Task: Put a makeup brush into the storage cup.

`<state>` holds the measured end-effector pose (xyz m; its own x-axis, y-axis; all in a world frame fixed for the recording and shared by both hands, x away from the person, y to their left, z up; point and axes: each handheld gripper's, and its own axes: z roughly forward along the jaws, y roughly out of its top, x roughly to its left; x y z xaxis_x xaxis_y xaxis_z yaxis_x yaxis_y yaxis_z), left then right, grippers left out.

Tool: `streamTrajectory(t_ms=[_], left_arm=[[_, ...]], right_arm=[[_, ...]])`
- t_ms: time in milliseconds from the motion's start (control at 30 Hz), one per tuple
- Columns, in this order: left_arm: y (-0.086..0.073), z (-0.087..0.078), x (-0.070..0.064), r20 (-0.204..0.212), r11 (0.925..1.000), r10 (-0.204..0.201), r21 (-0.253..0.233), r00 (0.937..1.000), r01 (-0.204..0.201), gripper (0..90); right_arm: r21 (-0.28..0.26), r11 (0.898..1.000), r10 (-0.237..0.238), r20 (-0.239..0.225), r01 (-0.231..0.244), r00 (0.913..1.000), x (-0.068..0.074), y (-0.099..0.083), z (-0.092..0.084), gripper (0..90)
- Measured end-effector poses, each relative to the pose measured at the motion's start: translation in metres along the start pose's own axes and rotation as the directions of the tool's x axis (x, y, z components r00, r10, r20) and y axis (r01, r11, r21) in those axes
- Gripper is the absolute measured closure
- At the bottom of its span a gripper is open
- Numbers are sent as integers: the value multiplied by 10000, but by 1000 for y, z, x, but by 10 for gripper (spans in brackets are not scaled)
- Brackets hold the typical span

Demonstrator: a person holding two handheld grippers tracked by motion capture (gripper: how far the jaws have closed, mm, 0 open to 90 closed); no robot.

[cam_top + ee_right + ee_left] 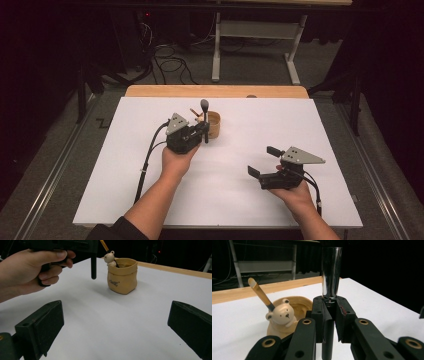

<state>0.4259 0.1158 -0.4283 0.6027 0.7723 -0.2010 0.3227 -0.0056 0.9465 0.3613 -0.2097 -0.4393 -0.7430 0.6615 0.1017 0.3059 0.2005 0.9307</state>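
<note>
Pen (331,272) is clamped upright in my left gripper (199,131), just beside the bear pot (122,275) on the desk (280,125). Probably goes in: keep it vertical, lower slow. Right gripper (264,161) jaws apart, empty.

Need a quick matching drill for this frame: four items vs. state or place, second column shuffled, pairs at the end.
Items:
1. left tool
2. right tool
3. tan pot
4. bear figure

States:
A. open, holding nothing
B. perched on the pot rim
C. shut on a black-handled brush, held upright
D. standing on the white board

Pairs: 1-C, 2-A, 3-D, 4-B
</note>
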Motion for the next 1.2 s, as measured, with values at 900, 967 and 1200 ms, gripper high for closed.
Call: streamTrajectory(t_ms=[900, 967, 1200], left_arm=[[32, 31, 8, -467, 9999, 58, -98, 9989, -63, 790], [34, 33, 8, -497, 9999, 84, -99, 9987, -90, 790], [38, 40, 11, -693, 9999, 69, -111, 9976, -77, 790]], right_arm=[[22, 10000, 0, -20, 0, 10000, 0, -1, 0, 16], [19, 10000, 9, -40, -9, 10000, 0, -1, 0, 17], [62, 10000, 73, -55, -73, 10000, 0, -1, 0, 18]])
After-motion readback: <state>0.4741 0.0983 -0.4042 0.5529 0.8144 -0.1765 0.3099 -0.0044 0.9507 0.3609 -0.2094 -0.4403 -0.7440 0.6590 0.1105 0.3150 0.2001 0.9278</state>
